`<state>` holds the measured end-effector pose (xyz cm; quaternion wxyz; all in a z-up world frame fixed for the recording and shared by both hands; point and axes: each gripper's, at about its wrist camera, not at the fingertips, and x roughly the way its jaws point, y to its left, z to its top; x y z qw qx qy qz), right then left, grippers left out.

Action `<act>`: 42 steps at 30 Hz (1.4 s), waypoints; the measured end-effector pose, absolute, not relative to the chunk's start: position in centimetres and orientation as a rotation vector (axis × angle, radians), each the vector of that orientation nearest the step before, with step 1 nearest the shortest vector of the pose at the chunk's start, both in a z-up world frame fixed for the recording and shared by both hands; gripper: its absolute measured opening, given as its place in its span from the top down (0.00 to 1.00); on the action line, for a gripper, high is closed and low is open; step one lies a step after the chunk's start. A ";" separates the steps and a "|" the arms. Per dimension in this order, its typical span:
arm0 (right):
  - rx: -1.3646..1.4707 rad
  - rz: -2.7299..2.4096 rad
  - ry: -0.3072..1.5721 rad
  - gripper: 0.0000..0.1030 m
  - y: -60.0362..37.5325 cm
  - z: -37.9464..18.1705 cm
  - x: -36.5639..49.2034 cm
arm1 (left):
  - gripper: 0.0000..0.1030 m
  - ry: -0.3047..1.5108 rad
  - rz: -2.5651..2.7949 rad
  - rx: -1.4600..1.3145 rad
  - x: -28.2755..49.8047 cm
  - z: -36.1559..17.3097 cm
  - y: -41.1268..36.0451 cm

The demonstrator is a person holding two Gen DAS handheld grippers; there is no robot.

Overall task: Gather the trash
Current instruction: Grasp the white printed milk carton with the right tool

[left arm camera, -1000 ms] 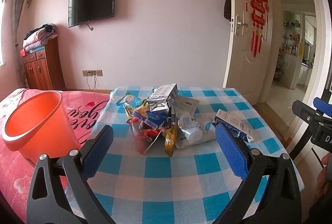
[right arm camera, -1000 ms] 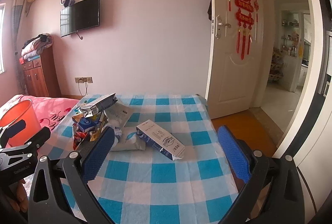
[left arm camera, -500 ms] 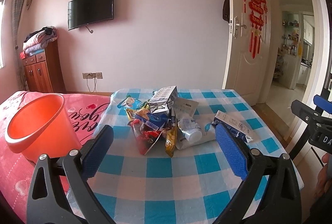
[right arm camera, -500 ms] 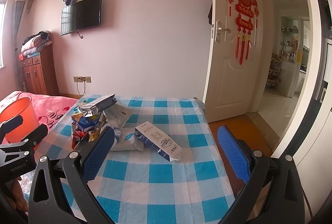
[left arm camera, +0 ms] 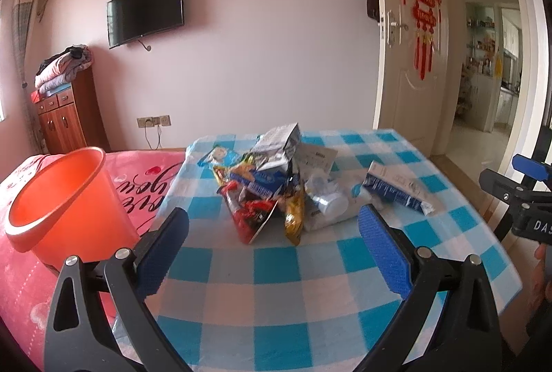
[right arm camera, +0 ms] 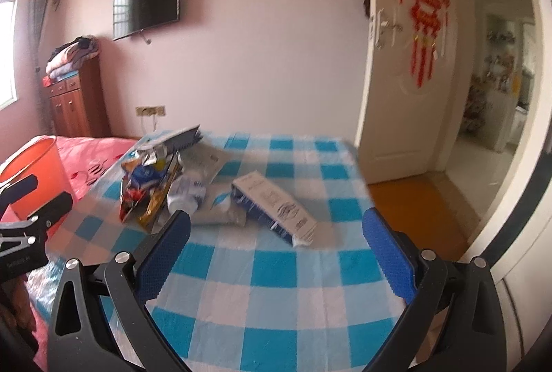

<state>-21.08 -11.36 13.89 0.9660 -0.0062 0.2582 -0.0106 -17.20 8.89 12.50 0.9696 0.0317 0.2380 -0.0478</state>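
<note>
On the blue-and-white checked tabletop, as seen from the left wrist, a heap of trash is piled at about 12 o'clock from the left gripper, whose blue-padded fingers are spread wide with nothing held between them. A red snack wrapper and a yellow one are found at the near edge of the heap, and a white-and-blue carton is laid flat at 2 o'clock, just beside the heap. An orange bucket is set on the pink bed at 10 o'clock, near the tabletop's edge. From the right wrist, where the picture is blurred, the right gripper is likewise shown with its fingers wide apart and empty above the tabletop. The carton is seen at 12 o'clock, the heap at 11 o'clock, and the bucket at 9 o'clock, partly hidden behind the left gripper.
</note>
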 end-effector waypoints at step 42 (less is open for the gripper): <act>0.067 0.295 0.858 0.21 -17.2 4.5 -3.3 | 0.05 0.799 -0.196 0.028 -1.4 4.2 -0.1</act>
